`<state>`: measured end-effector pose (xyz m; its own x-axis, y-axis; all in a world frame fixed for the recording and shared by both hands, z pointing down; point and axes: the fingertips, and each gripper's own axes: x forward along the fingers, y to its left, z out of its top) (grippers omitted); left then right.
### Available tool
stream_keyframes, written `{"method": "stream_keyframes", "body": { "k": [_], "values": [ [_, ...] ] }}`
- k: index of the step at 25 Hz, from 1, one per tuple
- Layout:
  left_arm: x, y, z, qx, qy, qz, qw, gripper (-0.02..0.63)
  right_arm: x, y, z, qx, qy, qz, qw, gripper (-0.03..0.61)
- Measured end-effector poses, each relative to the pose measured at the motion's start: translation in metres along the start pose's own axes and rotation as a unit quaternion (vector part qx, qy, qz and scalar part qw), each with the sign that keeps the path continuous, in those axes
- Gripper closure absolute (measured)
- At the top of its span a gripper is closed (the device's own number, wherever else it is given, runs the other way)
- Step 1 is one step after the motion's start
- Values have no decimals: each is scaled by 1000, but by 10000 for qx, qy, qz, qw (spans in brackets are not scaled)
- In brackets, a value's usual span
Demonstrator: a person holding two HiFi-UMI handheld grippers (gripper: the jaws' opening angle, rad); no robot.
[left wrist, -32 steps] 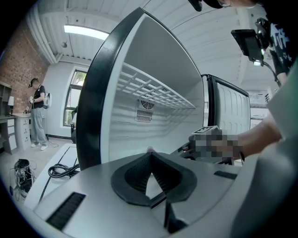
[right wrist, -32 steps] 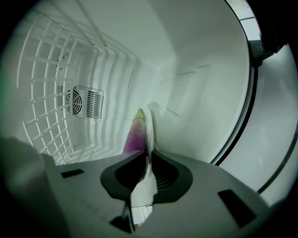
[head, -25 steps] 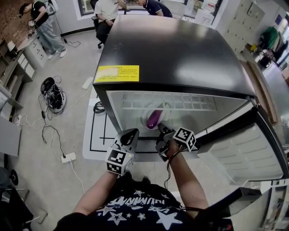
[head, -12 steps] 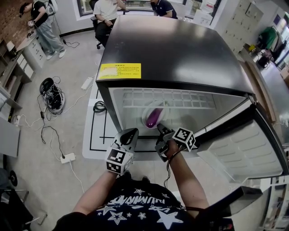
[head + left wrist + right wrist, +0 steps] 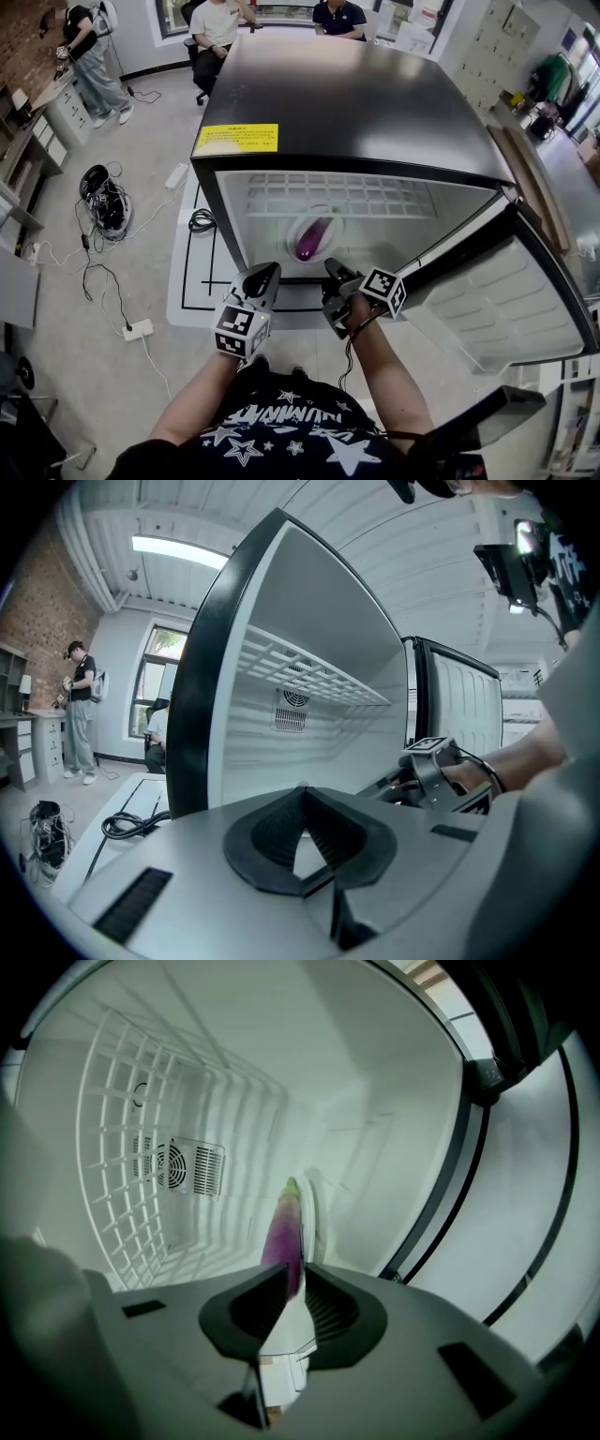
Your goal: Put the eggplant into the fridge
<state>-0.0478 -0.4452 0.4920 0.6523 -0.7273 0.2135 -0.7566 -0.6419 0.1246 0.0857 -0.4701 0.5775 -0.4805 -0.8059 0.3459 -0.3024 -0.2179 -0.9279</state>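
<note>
Eggplant (image 5: 312, 239), long and purple with a green tip, lies on a white oval plate (image 5: 296, 232) inside the black-topped fridge (image 5: 356, 103), under its white wire shelf (image 5: 328, 197). The fridge's white-lined door (image 5: 497, 300) stands open at the right. The right gripper (image 5: 330, 272) hovers at the near edge of the opening, pointing at the eggplant but apart from it, jaws a narrow slit apart and empty. The left gripper (image 5: 265, 274), just to its left, has its jaws clenched tip to tip on nothing.
</note>
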Motion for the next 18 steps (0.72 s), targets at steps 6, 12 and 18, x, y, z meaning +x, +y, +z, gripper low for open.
{"method": "stream_keyframes", "body": {
  "k": [6, 12, 18],
  "values": [
    [-8, -15, -1, 27, 20, 74, 10000, 604, -10, 22, -17, 39, 341, 574, 9978, 523],
    [-16, -38, -5, 49, -67, 254, 9996, 604, -34, 27, -23, -348, 530, 753, 9951, 560],
    [-23, -58, -17, -26, -113, 423, 9990, 604, -57, 30, -35, -557, 861, 1052, 9892, 572]
  ]
}}
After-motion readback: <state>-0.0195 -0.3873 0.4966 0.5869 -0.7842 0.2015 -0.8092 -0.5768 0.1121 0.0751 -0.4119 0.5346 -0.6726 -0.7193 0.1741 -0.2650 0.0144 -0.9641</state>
